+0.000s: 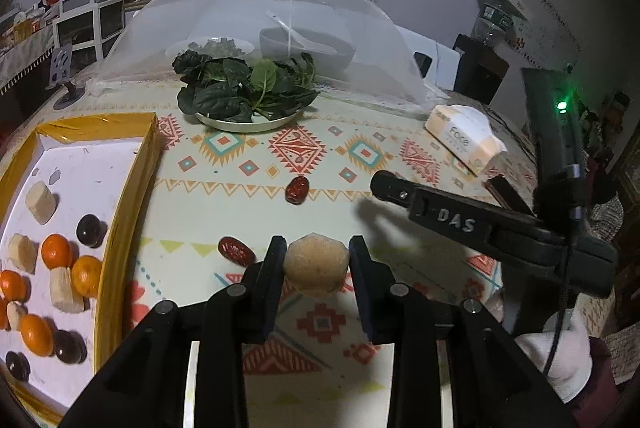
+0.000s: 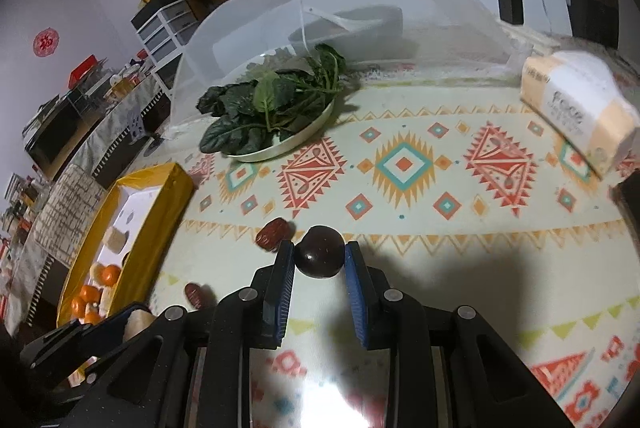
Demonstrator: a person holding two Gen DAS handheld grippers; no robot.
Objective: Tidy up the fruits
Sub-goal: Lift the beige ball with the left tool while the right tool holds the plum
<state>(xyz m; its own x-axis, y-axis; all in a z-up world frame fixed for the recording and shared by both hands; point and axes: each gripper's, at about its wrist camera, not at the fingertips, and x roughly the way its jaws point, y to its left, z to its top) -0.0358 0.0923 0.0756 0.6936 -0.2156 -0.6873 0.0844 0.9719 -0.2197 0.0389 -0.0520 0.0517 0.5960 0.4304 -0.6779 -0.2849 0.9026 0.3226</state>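
Note:
My left gripper is shut on a pale banana chunk, held just above the patterned tablecloth. My right gripper is shut on a dark round plum above the cloth. Two red dates lie on the cloth; they also show in the right wrist view. A yellow-rimmed box at the left holds oranges, banana chunks and dark plums. The right gripper's body shows at the right of the left wrist view.
A plate of dark leafy greens stands at the far middle of the table, in front of a white mesh food cover over bowls. A tissue pack lies at the far right. The box also shows in the right wrist view.

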